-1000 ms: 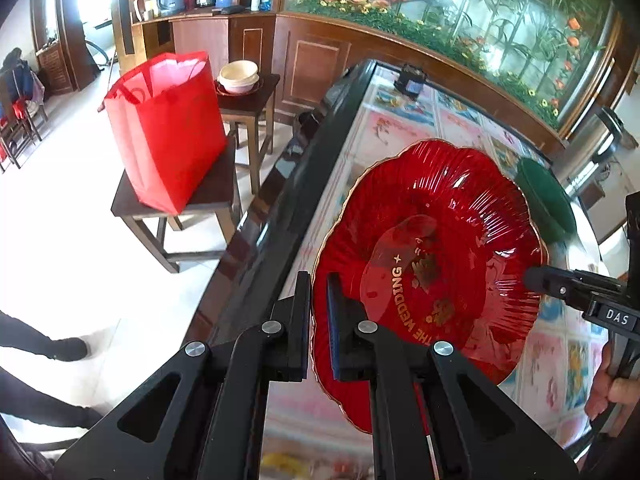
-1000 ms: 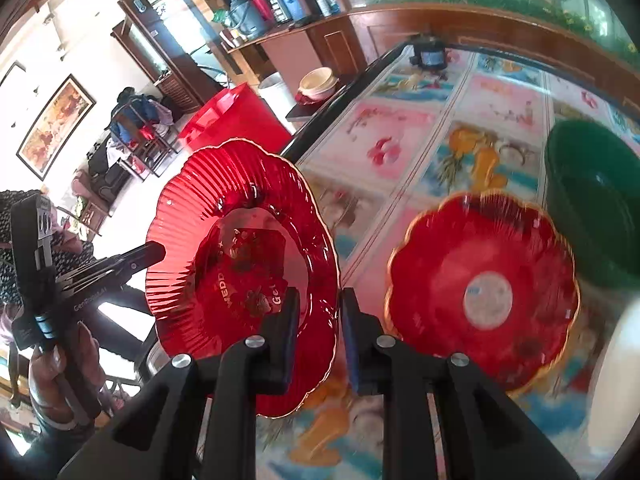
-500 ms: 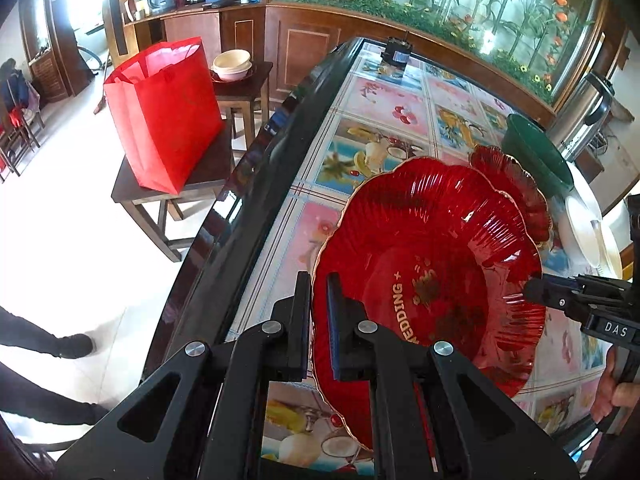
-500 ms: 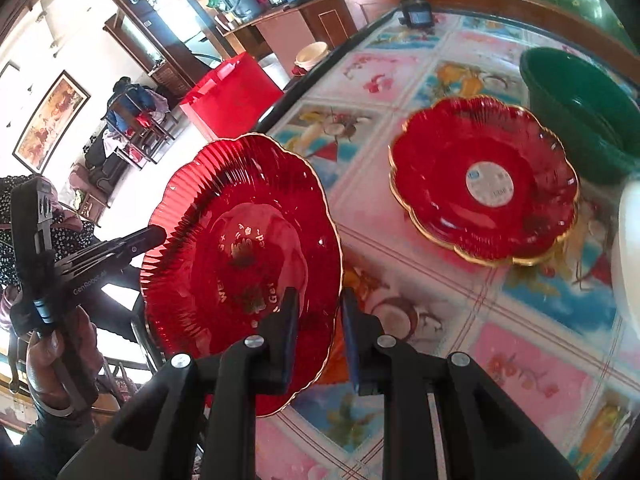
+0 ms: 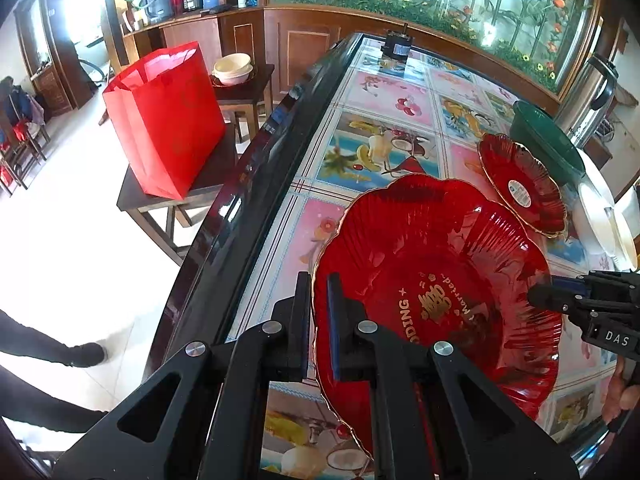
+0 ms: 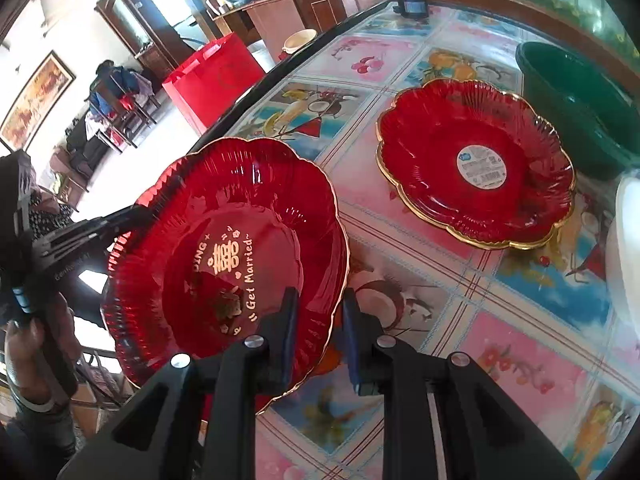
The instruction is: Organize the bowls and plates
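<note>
the left claw (image 5: 318, 326) and the right claw (image 6: 318, 330) each pinch shut on one edge of the big red plate (image 5: 436, 292), so it stays flat above the bench (image 6: 520, 320), near another red plate (image 6: 476, 168).

Both claws (image 6: 318, 312) pinch the red plate's (image 6: 224, 248) rims.

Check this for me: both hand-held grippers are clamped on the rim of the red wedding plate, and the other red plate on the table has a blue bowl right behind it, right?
One detail is off: the bowl behind the other red plate is dark green, not blue, as the right wrist view shows. The rest stands: the left hand-held gripper and right hand-held gripper both clamp the wedding plate by its rim.
</note>
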